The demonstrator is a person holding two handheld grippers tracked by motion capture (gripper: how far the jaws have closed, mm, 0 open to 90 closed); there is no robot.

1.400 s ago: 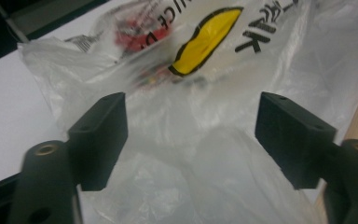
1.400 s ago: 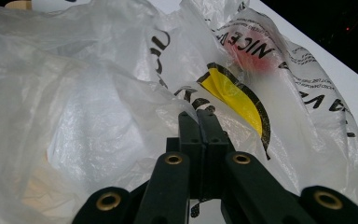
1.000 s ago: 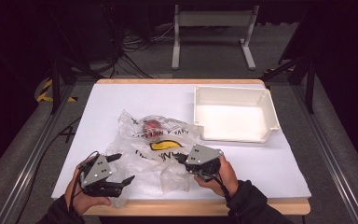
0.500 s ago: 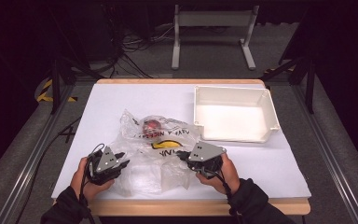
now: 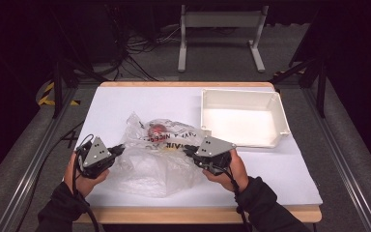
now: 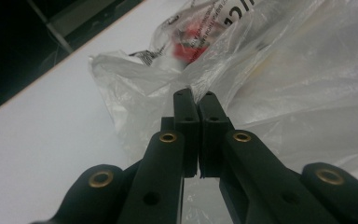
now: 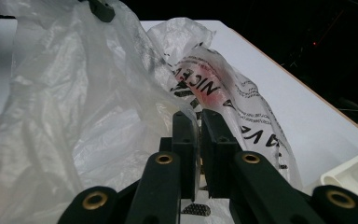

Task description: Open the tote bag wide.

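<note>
A crumpled clear plastic bag (image 5: pixel 159 159) with black print lies on the white table, and a red object (image 5: pixel 155 130) sits inside it. My left gripper (image 5: pixel 121 147) is at the bag's left edge. In the left gripper view its jaws (image 6: pixel 196 100) have just been closing and now stand together, pinching the film. My right gripper (image 5: pixel 187 151) is at the bag's right side. In the right gripper view its jaws (image 7: pixel 199 119) have just been opening a little, with film still caught between them.
A white rectangular tray (image 5: pixel 241 92) stands empty at the back right, and its corner (image 7: pixel 354 175) is close to my right gripper. The table's wooden front edge (image 5: pixel 198 212) runs just behind both hands. A metal stand (image 5: pixel 217 29) and cables are on the floor beyond.
My left gripper went from wide open to shut on the bag's left edge and moved a little away from the front edge. The right hand stayed put. The bag's near part is spread wider.
</note>
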